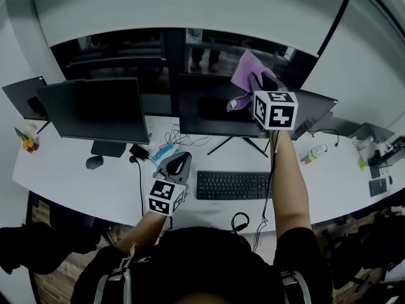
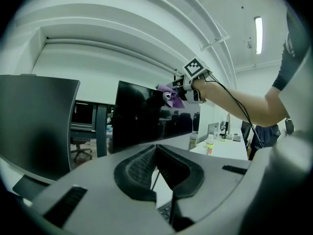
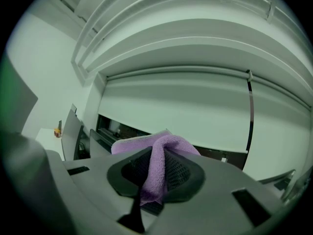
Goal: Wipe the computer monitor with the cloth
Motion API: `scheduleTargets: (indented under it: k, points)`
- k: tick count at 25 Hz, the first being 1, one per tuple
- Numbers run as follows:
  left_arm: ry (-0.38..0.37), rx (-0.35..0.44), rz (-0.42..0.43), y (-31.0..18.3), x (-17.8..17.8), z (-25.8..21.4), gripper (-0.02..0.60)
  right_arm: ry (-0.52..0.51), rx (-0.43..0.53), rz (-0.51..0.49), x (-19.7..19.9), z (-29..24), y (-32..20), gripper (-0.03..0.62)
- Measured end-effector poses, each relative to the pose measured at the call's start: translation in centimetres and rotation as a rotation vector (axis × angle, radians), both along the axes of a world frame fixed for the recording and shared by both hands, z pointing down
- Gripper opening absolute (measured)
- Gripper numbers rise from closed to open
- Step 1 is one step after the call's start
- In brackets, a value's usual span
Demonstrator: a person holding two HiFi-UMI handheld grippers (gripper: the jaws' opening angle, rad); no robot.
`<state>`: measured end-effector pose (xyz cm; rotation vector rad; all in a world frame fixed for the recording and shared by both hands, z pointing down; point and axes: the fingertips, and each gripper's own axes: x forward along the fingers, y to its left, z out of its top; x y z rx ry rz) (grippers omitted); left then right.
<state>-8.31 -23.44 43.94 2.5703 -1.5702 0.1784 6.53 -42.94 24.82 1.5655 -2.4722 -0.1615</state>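
The dark middle monitor [image 1: 205, 109] stands on the white desk [image 1: 69, 182]. A purple cloth [image 1: 249, 70] is bunched at its upper right corner, and my right gripper [image 1: 252, 87] is shut on it. In the right gripper view the cloth [image 3: 157, 166] hangs folded between the black pads [image 3: 180, 171]. My left gripper [image 1: 176, 164] hovers low over the desk, left of the keyboard, shut with nothing in it. The left gripper view looks past its closed pads [image 2: 142, 168] at the monitor [image 2: 139, 119], the cloth [image 2: 171, 94] and the right gripper [image 2: 188, 88].
A second monitor [image 1: 95, 109] stands at the left, with a mouse [image 1: 94, 162] before it. A keyboard [image 1: 233, 185] lies in front of the middle monitor. A bottle [image 1: 312, 152] and an angled screen [image 1: 316, 106] sit at the right. Cables [image 1: 183, 138] trail under the monitors.
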Motion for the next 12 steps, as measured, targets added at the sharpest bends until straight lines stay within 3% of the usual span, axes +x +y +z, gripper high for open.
scheduleTargets:
  k: [12]
  points:
    - [-0.006, -0.004, 0.033, -0.7, 4.9, 0.3, 0.012, -0.004, -0.024, 0.064, 7.3, 0.2, -1.0, 0.080]
